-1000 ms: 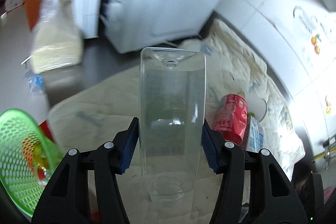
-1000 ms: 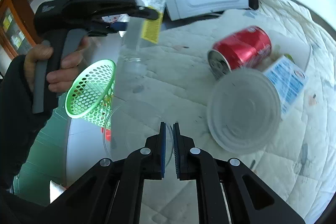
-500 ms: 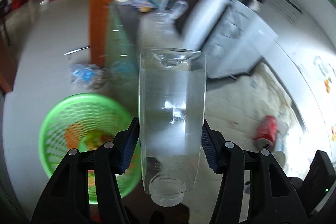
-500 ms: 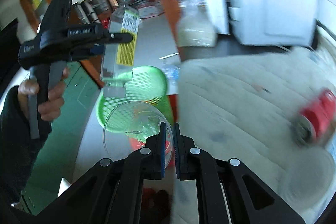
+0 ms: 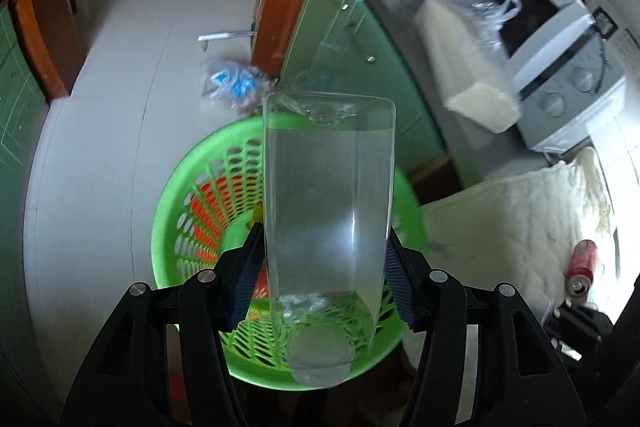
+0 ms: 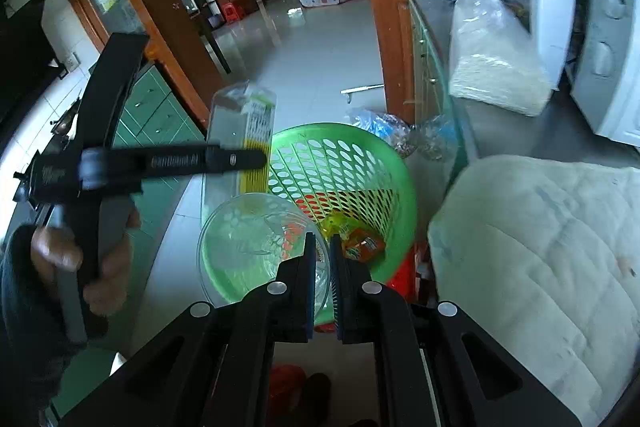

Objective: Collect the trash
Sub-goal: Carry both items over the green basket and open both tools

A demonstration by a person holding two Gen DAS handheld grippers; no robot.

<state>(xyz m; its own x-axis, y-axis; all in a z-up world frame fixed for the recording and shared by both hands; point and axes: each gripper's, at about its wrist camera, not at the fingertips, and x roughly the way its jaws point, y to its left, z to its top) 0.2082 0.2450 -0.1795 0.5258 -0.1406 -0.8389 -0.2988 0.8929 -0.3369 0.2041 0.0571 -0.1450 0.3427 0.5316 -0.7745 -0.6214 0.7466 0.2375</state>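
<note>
My left gripper (image 5: 324,259) is shut on a clear plastic bottle (image 5: 328,211), held neck towards me, directly above the green perforated basket (image 5: 176,211) on the floor. In the right wrist view the same bottle (image 6: 240,131) with its yellow label hangs at the basket's left rim. My right gripper (image 6: 322,259) is shut on the rim of a clear plastic lid (image 6: 248,243), held over the near left part of the green basket (image 6: 380,167). Orange and yellow wrappers (image 6: 352,239) lie inside the basket.
A quilted white pad (image 6: 540,247) covers the counter at right, with a red can (image 5: 580,263) lying on it. A plastic bag of white material (image 6: 492,67) and a white microwave (image 5: 532,11) stand further back. A crumpled blue-and-clear bag (image 5: 232,83) lies on the floor beyond the basket.
Both grippers swung left off the counter and now hang over the green basket, which has come under the bottle and the lid. Both grips are unchanged.
</note>
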